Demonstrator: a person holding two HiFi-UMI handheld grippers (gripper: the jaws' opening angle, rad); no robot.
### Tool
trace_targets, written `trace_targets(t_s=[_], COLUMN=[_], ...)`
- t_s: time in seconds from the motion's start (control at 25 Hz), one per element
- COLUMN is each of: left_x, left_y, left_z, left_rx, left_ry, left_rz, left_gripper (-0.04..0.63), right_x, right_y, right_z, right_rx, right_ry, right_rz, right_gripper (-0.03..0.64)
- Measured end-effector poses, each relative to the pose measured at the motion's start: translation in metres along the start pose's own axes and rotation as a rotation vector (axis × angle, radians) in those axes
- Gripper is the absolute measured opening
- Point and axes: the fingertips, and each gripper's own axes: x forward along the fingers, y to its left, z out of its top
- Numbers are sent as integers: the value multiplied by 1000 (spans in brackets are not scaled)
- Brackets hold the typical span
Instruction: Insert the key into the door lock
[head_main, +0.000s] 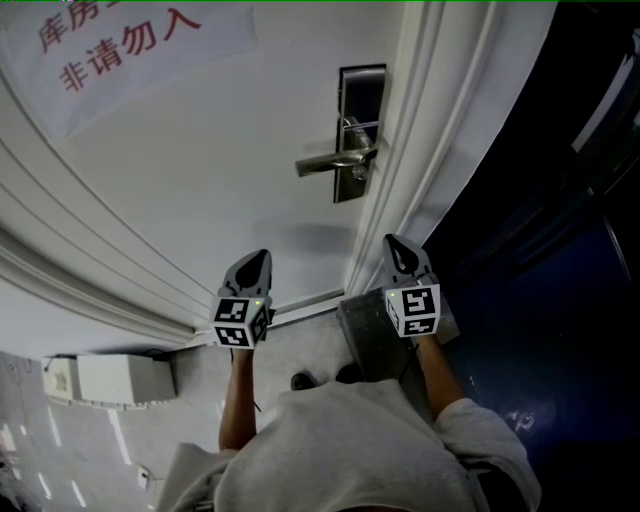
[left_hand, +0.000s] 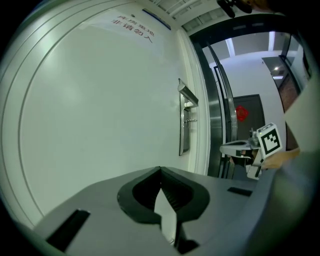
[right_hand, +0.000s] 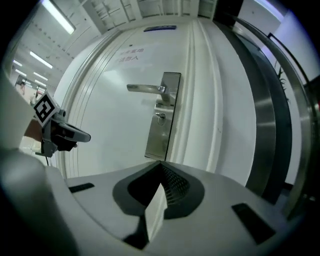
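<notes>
A white door (head_main: 180, 170) bearing a paper notice (head_main: 120, 40) is faced by two handheld grippers. The steel lock plate (right_hand: 162, 115), set upright with its keyhole (right_hand: 160, 118) below the lever handle (right_hand: 145, 89), is seen ahead of and above the right gripper (head_main: 400, 252), judged the nearer one. The left gripper (head_main: 258, 265) is held further along the door. Both sets of jaws are clenched tip to tip, and no key can be made out in either.
</notes>
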Motion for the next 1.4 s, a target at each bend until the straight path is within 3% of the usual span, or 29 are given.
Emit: trace_targets(t_s=[0.28, 1.0, 1.4], left_x=[-11, -46, -45], left_y=[11, 39, 39], left_z=[-9, -23, -20], left_rx=[-24, -66, -64], left_ry=[0, 1, -10], left_rz=[39, 127, 122], left_gripper=[17, 17, 17], right_x=[-5, 18, 18], right_y=[11, 47, 49], right_z=[-18, 8, 11], right_rx=[89, 73, 74], right_ry=[-10, -42, -47], right_rz=[0, 71, 65], right_gripper=[23, 22, 22])
